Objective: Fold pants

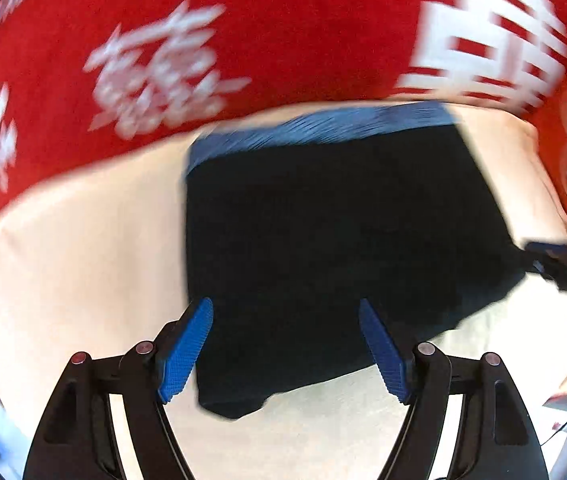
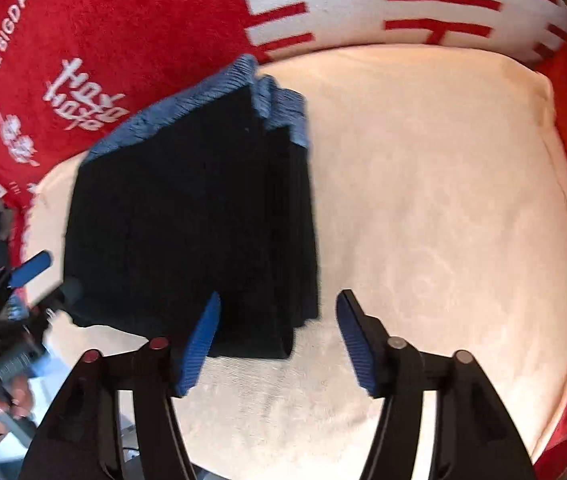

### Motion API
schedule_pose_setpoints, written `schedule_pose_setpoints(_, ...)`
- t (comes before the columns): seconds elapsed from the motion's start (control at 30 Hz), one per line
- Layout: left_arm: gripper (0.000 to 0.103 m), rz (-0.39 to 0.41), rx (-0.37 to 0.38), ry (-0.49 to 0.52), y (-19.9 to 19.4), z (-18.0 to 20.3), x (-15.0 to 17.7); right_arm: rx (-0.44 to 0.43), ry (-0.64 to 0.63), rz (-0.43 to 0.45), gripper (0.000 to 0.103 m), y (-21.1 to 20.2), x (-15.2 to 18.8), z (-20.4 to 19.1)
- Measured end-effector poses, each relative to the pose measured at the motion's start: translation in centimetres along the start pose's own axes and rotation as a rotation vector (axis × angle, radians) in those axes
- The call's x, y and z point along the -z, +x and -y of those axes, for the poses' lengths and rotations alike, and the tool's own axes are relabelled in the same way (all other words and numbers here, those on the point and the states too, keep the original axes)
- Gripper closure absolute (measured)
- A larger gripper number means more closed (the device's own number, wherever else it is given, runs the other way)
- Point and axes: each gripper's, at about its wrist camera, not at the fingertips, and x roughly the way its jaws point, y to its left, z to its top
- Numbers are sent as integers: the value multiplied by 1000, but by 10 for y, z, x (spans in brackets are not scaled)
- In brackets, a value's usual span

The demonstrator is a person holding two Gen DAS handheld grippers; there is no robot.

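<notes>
The pants (image 1: pixel 323 240) are black with a blue ribbed waistband (image 1: pixel 323 128). They lie folded into a compact stack on a cream cloth (image 1: pixel 83 260). In the right wrist view the pants (image 2: pixel 187 220) show several stacked layers, with the waistband (image 2: pixel 187 108) at the far end. My left gripper (image 1: pixel 285 350) is open and empty above the near edge of the pants. My right gripper (image 2: pixel 277 344) is open and empty at the near right corner of the stack. The right gripper shows at the right edge of the left wrist view (image 1: pixel 563 264). The left gripper shows at the left of the right wrist view (image 2: pixel 31 280).
A red blanket (image 1: pixel 283 40) with white lettering and patterns lies under and around the cream cloth (image 2: pixel 443 220). A hand (image 2: pixel 3 404) holds the left gripper at the lower left of the right wrist view. The left wrist view is motion-blurred.
</notes>
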Motion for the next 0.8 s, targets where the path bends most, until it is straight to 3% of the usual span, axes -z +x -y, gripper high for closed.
schedule_pose_setpoints(0.07, 26, -61, 15, -83, 10, -21, 4, 8, 48, 7, 26, 2, 1, 6)
schedule_pose_setpoints(0.17, 26, -90, 44, -139, 14, -37, 12, 33, 93, 24, 26, -3, 6, 7)
schedule_pose_setpoints(0.3, 26, -87, 42, -132, 11, -44, 18, 95, 115, 48, 25, -18, 20, -4)
schedule_pose_setpoints(0.53, 26, -81, 56, -136, 3, -65, 21, 28, 181, 49, 23, -33, 50, -39)
schedule_pose_setpoints(0.8, 26, -82, 59, -110, -3, -89, 28, -6, 162, 45, 23, -21, 58, -91)
